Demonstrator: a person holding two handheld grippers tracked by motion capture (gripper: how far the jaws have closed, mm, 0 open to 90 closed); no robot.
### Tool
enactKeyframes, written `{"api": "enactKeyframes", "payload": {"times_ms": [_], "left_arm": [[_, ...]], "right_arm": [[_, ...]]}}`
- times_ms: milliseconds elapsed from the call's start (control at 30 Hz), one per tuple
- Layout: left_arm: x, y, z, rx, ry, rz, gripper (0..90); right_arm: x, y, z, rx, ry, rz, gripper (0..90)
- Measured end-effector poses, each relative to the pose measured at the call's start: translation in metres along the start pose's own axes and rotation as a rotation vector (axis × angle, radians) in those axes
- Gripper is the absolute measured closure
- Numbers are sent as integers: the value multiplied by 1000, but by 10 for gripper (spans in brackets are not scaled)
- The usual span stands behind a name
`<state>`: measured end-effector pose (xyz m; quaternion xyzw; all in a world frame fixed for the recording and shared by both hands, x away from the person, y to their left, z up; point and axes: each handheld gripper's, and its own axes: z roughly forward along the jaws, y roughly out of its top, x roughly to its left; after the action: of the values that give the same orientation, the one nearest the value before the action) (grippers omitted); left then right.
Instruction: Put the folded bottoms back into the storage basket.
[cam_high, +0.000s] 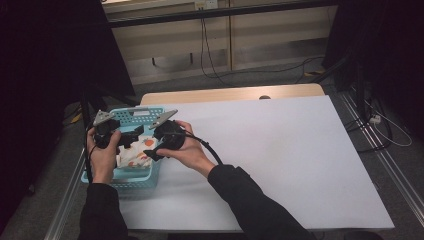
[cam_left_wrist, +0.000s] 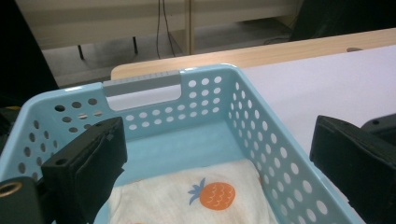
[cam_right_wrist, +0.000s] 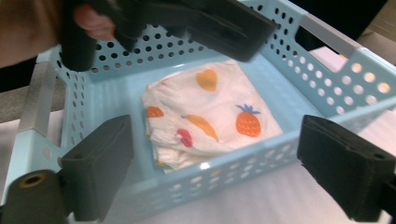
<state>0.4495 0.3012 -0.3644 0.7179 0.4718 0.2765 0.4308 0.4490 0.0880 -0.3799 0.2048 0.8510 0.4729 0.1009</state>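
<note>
A folded cloth (cam_right_wrist: 205, 112), soft white fabric with a crinkled weave and printed orange pineapples and other fruit, lies flat on the floor of the basket (cam_right_wrist: 327, 70). The basket is pale blue moulded plastic, rectangular, its walls pierced with rows of round holes and each end topped by a grey bar handle; it sits at the left edge of the table (cam_high: 280, 150), whose top is smooth white with a light wooden strip along its far side.

The left gripper (cam_left_wrist: 219, 168) hangs over the basket, its blocky black jaws standing wide apart with nothing between them, the cloth below and untouched. The right gripper (cam_right_wrist: 215, 172) is just outside the basket's near wall, its jaws also spread wide and empty, faced with matt, faintly grainy pads. Both grippers are clear of the cloth.
</note>
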Motion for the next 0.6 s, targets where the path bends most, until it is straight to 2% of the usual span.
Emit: {"api": "enactKeyframes", "payload": {"times_ms": [67,200,300,333,367,500,600], "left_arm": [[-4,-1,-4,1,7,23,42],[-9,-5,-9,2,8,38,42],[-13,-10,-12,0,19,15,42],[-15,-12,-13,12,26,14,42],[-18,-13,-14,17,20,30,42],[-23,-17,-21,-4,32,25,41],[-26,-19,-25,-26,20,20,41]], "right_arm": [[-1,-2,-4,-2,-5,2,78],[-2,-8,-12,-5,-22,14,66],[-4,-12,-15,-6,-36,24,60],[-4,-14,-17,-7,-38,28,61],[-4,-15,-19,-8,-36,32,61],[-7,-20,-27,-16,-54,35,59],[-9,-24,-31,-8,-65,47,60]]}}
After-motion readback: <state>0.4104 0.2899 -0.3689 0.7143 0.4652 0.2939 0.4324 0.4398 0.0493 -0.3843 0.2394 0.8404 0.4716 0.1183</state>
